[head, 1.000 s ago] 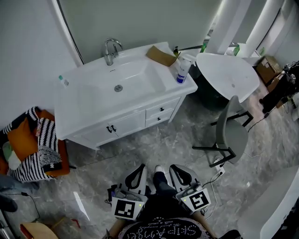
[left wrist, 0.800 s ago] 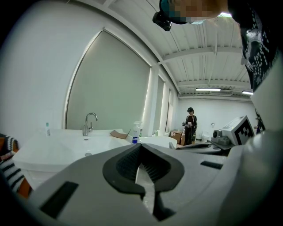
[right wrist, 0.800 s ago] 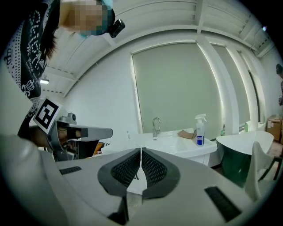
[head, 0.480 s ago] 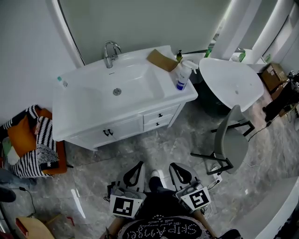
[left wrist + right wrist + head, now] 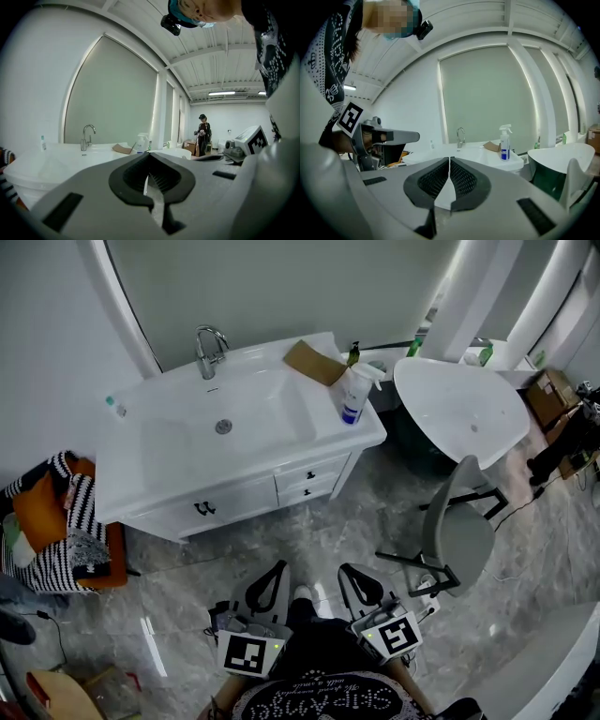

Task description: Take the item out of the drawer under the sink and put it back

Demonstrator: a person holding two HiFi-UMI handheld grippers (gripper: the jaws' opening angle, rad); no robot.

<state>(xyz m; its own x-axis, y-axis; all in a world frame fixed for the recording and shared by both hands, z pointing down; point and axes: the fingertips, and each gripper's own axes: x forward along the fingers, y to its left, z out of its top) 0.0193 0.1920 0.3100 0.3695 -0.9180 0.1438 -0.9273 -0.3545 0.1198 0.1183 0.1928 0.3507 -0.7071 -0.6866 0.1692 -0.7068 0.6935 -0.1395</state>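
Observation:
The white sink vanity (image 5: 169, 460) stands across the floor from me. Two small drawers (image 5: 310, 481), one above the other, sit closed under its right end; whatever is inside is hidden. Both grippers hover low near my body, well short of the vanity. In the head view my left gripper (image 5: 277, 569) and right gripper (image 5: 345, 571) point toward the cabinet. The left gripper (image 5: 149, 176) has its pads together with nothing between them. The right gripper (image 5: 450, 163) is likewise shut and empty.
On the counter are a faucet (image 5: 208, 348), a spray bottle (image 5: 351, 397) and a brown cardboard piece (image 5: 311, 362). Right of the vanity are a white round table (image 5: 459, 395) and a grey chair (image 5: 459, 521). A striped cloth on an orange seat (image 5: 56, 531) is at left. A person (image 5: 203, 133) stands far off.
The vanity sits a little further left in the head view than before, as I and both grippers have shifted across the floor. Both jaws stay shut.

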